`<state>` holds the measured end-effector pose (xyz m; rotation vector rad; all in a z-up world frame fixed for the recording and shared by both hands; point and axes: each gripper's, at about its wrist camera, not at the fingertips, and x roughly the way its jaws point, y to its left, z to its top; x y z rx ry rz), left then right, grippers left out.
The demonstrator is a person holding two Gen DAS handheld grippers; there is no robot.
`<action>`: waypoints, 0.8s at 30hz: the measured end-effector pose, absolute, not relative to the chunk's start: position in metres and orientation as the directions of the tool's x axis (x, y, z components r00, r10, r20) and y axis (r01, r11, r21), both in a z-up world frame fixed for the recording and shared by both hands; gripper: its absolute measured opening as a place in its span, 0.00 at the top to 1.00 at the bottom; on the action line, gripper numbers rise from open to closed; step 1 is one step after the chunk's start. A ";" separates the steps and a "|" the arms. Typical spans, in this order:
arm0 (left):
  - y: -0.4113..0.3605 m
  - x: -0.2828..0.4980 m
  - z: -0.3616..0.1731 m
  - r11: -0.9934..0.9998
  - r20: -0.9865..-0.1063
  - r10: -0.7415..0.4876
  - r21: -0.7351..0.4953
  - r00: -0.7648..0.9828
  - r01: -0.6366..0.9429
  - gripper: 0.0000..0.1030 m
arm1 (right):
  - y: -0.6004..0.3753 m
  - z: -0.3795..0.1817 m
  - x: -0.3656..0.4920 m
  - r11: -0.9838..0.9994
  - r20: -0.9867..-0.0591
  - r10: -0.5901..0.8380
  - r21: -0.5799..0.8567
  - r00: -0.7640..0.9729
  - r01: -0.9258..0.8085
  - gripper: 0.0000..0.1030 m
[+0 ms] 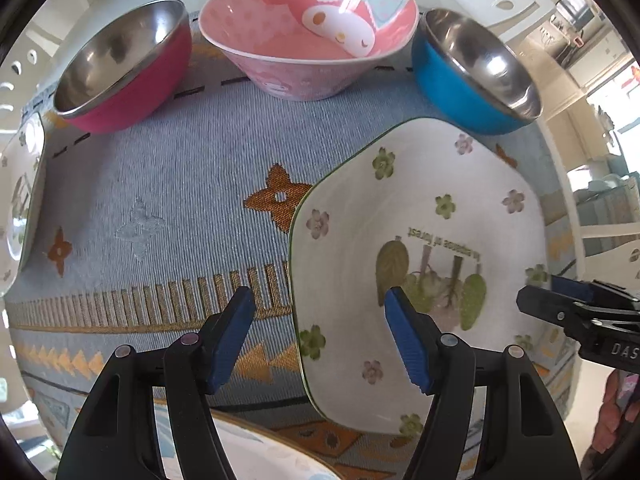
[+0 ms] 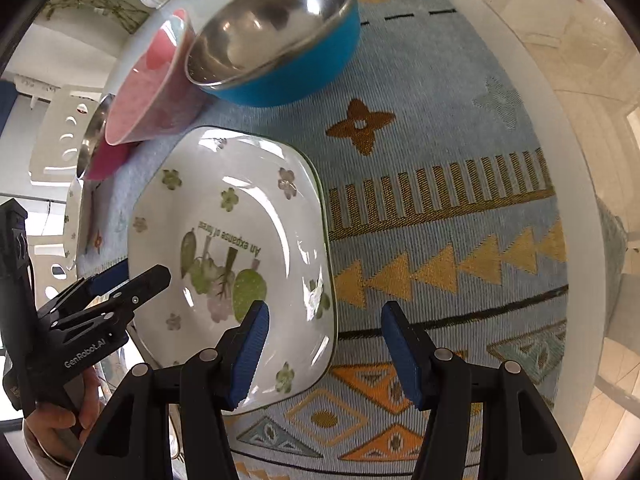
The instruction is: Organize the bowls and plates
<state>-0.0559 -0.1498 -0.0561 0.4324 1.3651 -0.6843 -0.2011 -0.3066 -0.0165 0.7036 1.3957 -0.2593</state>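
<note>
1. While lying flat on the blue woven cloth, white flowered plate sits in front of blue bowl.
2. Left gripper: jaws released, straddling plate's left rim, not pressing.
3. Right gripper: jaws released, straddling right rim.
4. Behind: pink cartoon bowl, red bowl.

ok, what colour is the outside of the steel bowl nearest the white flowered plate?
Blue outside, bare steel inside; the bowl shows best in the right wrist view.
</note>
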 end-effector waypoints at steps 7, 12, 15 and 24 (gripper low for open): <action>-0.157 -0.053 -0.068 0.747 -0.983 -0.179 -0.107 0.043 0.656 0.34 | -0.298 -0.023 -0.183 0.822 -0.971 0.181 0.235 0.153 0.519 0.44; -0.161 -0.047 -0.069 0.752 -0.980 -0.194 -0.116 0.050 0.649 0.29 | -0.281 -0.025 -0.163 0.871 -0.982 0.136 0.183 0.134 0.455 0.30; -0.166 -0.050 -0.071 0.745 -0.978 -0.197 -0.104 0.067 0.659 0.23 | -0.271 -0.028 -0.153 0.882 -0.984 0.116 0.164 0.133 0.442 0.24; -0.166 -0.058 -0.072 0.737 -0.973 -0.219 -0.113 0.078 0.666 0.23 | -0.246 -0.034 -0.140 0.914 -0.991 0.058 0.101 0.118 0.393 0.19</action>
